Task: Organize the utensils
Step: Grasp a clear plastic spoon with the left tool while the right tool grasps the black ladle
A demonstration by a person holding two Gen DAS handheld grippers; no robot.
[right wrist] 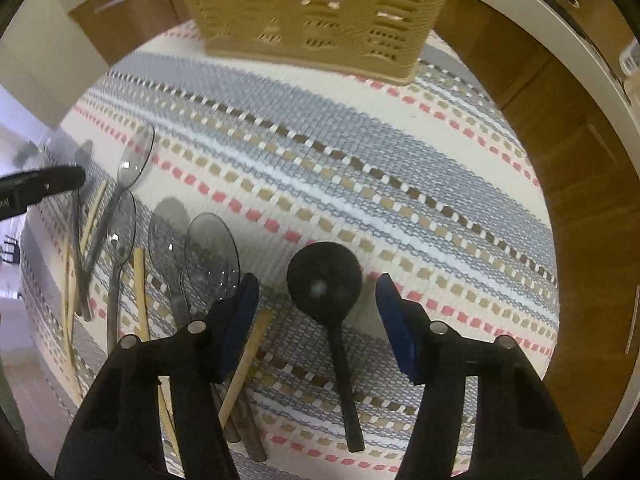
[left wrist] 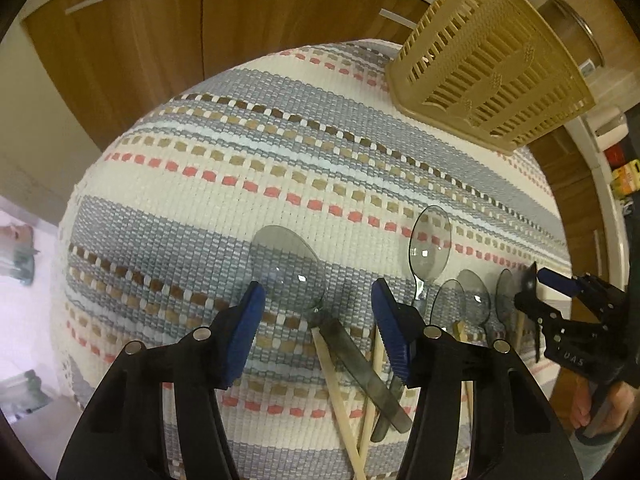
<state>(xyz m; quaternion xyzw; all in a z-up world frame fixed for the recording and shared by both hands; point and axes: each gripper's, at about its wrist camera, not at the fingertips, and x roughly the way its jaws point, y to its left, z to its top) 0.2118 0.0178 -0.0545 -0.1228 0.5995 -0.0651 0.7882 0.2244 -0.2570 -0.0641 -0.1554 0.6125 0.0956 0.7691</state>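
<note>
five clear spoons (right wrist: 212, 258), one black spoon (right wrist: 325, 276) — one basket (right wrist: 316, 12)

woven cloth mat (left wrist: 240, 184), glossy (seemingly plastic) spoons (left wrist: 430, 244)

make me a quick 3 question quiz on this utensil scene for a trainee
1. True or false: the right gripper is shut on the black spoon.
2. Which thing lies between the open fingers of the left gripper?
A. a clear spoon
B. the basket
C. a fork
3. Fill in: the tan basket stands on the far part of the striped ____.

Key
1. False: both its fingers stand apart, the black spoon lies free on the mat between them.
2. A: the clear spoon, its handle crossing the chopsticks.
3. mat
</note>
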